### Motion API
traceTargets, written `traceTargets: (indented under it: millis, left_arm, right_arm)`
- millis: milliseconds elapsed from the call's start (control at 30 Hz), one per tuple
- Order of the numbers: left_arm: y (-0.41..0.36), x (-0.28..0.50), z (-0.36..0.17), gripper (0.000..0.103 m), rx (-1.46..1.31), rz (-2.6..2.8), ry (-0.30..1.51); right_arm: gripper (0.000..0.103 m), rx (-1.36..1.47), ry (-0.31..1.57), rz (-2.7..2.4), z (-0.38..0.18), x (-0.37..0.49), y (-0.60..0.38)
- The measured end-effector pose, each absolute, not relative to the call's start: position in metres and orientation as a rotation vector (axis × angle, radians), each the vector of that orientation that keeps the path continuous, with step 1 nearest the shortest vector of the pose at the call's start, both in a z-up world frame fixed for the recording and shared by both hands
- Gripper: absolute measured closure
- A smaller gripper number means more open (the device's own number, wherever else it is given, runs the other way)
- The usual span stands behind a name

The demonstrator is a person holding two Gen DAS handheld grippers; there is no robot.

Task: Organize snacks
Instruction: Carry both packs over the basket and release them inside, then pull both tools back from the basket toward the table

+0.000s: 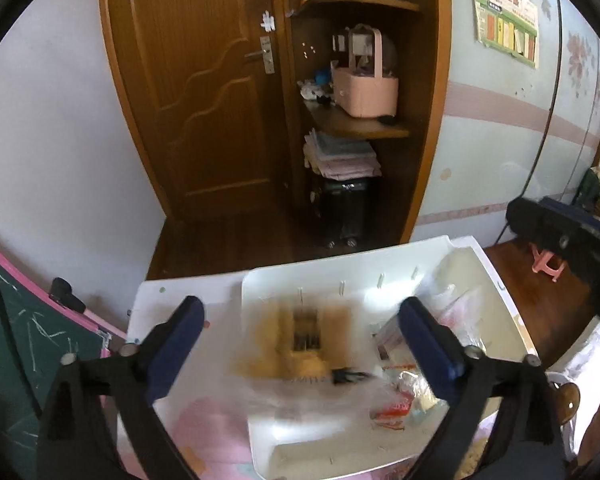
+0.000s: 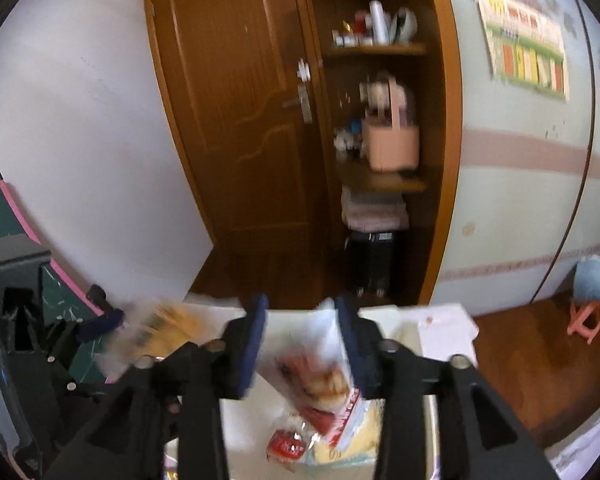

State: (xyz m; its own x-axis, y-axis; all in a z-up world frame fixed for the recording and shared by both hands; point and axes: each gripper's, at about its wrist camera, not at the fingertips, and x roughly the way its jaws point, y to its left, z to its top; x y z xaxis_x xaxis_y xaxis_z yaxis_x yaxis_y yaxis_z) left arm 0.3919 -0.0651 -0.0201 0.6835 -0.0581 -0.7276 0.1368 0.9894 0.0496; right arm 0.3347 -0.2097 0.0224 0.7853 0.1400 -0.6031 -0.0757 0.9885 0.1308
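Note:
In the left wrist view my left gripper (image 1: 300,320) is open and empty above a white bin (image 1: 260,280). A blurred yellow-brown snack packet (image 1: 300,340) lies inside it, below the fingers. More clear-wrapped snacks (image 1: 404,396) lie at the bin's right side. In the right wrist view my right gripper (image 2: 302,320) is shut on a white and red snack packet (image 2: 320,372) with pastries pictured on it, held over the bin (image 2: 412,320). A small red packet (image 2: 286,446) and a yellow one (image 2: 352,444) lie below. The yellow-brown packet (image 2: 168,328) shows blurred at the left, beside the left gripper (image 2: 100,324).
A brown wooden door (image 1: 204,92) and open shelves with a pink basket (image 1: 366,88) stand behind the bin. A green chalkboard with a pink frame (image 1: 28,320) leans at the left. A pink stool (image 1: 548,264) stands on the wooden floor at the right.

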Motion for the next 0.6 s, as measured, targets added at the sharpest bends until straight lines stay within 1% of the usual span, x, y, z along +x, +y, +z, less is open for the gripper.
traceTargets:
  millis: [133,200,400,600]
  left_arm:
    - [-0.064,0.385,-0.021,0.004,0.110,-0.102,0.809]
    - [-0.064,0.379,-0.018,0.001,0.115,-0.101,0.804]
    - [-0.063,0.354,-0.005,0.001,0.126,-0.104,0.801]
    - [-0.060,0.327,0.021,0.001,0.122,-0.119,0.797]
  right_arm:
    - [0.049,0.116,0.664,0.105,0.017,0.325,-0.213]
    - [0.047,0.132,0.671,0.107,0.018,0.322,-0.215]
    - [0.047,0.141,0.675,0.108,0.026,0.304,-0.216]
    - [0.047,0.116,0.651,0.105,0.050,0.278,-0.215]
